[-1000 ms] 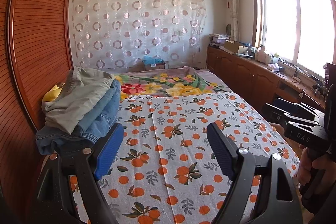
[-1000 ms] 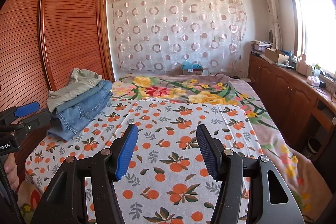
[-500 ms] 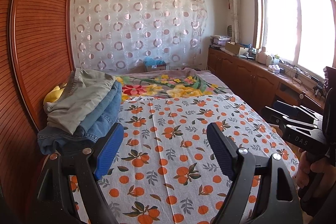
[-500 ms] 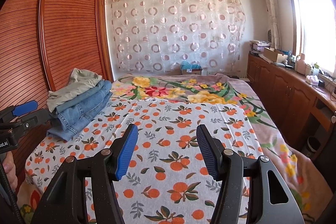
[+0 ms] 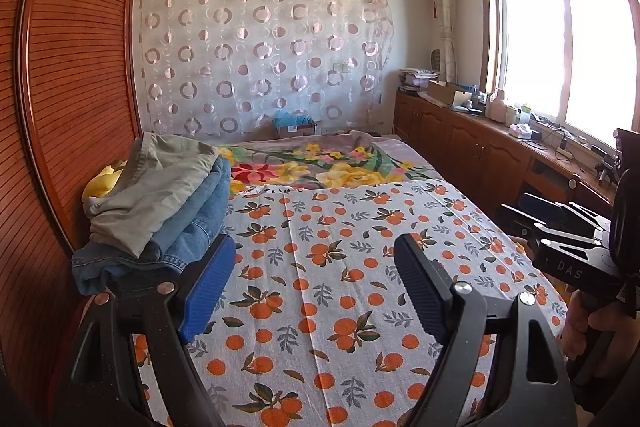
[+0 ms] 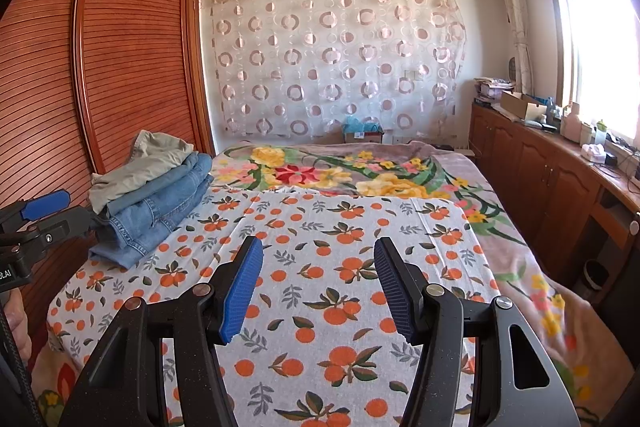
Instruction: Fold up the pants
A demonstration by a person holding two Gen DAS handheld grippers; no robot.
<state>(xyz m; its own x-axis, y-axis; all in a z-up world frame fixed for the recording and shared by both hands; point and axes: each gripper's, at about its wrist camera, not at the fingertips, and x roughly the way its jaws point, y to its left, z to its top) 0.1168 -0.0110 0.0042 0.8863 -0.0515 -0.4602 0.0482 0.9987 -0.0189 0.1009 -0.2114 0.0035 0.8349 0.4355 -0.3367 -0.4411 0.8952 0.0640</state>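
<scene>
Folded blue denim jeans [image 6: 160,211] under matt grey-green cotton trousers [image 6: 140,167]. Orange-print woven cotton sheet [image 6: 320,267], slightly textured. Reddish slatted wooden wardrobe [image 6: 132,67], semi-gloss. Ribbed blue rubber pads [image 6: 240,291] on matt black plastic.

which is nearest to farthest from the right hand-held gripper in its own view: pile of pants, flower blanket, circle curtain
From the right hand-held gripper:
1. Pile of pants, ahead on the left by the wardrobe.
2. Flower blanket, straight ahead, beyond the orange-print sheet.
3. Circle curtain, on the far wall.
</scene>
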